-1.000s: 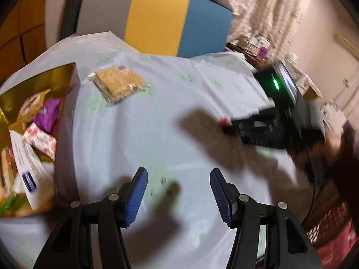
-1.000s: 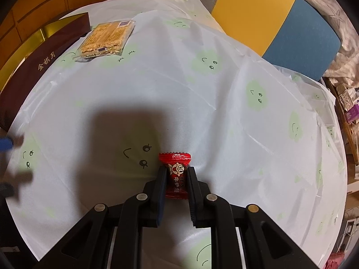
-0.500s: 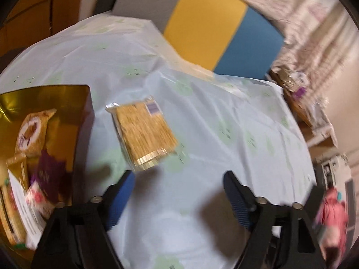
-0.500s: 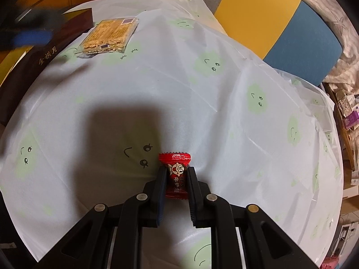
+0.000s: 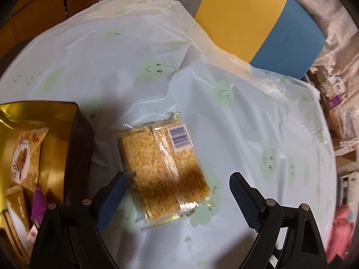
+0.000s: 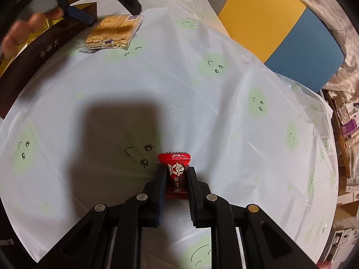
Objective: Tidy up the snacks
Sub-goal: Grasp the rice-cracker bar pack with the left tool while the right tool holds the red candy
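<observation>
The left tool (image 5: 176, 198) has moved fast across the table (image 5: 246, 134). A second ago it was over bare cloth, far from the cracker pack (image 5: 163, 170). Now it hangs right over the pack, with its two blue fingers (image 5: 113, 198) spread wide, one on each side of it. The pack lies flat on the table, just beside the gold box (image 5: 60, 139). The box already has some snacks inside it.

The right tool (image 6: 176, 180) has not moved. It is pinching a small red candy (image 6: 175, 172) between its pads, well apart from the gold box.

So I think the cracker pack is next. The left tool looks ready to close on it and put it in the box.
</observation>
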Demonstrator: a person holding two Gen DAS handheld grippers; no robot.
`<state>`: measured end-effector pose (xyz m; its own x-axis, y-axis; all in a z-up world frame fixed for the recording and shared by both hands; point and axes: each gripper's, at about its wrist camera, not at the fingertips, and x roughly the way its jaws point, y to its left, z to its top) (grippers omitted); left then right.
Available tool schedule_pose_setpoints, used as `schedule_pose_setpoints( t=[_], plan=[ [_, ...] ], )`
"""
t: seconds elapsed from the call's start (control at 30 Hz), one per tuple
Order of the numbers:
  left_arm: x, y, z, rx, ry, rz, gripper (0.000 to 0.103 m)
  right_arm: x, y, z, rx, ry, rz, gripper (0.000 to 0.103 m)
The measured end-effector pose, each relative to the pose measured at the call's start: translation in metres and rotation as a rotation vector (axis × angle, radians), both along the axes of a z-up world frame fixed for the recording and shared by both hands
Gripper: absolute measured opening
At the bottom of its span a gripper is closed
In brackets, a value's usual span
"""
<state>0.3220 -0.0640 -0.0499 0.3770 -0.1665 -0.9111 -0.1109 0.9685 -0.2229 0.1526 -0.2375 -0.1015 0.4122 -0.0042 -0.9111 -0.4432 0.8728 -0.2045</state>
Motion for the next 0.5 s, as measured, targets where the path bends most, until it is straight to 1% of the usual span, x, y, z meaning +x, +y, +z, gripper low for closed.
schedule_pose_setpoints(
  t=[0.13,0.2,0.23,0.27,0.3,0.33,0.37,0.5],
  plan=[
    [0.009,-0.004,-0.008,0.059,0.008,0.007,0.093,0.000,0.002,0.000,-0.002,0.004,0.001,0.017],
    [0.011,-0.007,-0.010,0.080,0.002,-0.008,0.092,0.000,0.002,0.000,-0.004,0.004,0.002,0.017],
    [0.012,-0.009,-0.012,0.090,0.002,-0.012,0.092,0.000,0.003,0.000,-0.004,0.004,0.002,0.017],
    [0.011,-0.010,-0.012,0.110,-0.003,-0.015,0.089,0.001,0.003,0.000,-0.004,0.005,0.002,0.017],
    [0.011,-0.012,-0.014,0.140,-0.006,-0.029,0.084,0.001,0.003,0.000,-0.004,0.006,0.002,0.017],
    [0.010,-0.015,-0.016,0.165,-0.014,-0.046,0.081,0.001,0.003,0.000,-0.003,0.006,0.002,0.017],
    [0.008,-0.018,-0.015,0.179,-0.032,-0.065,0.080,0.001,0.003,0.000,-0.003,0.006,0.003,0.017],
    [-0.014,-0.028,-0.012,0.158,-0.093,-0.183,0.077,0.001,0.002,0.000,0.000,0.008,0.001,0.017]
  ],
)
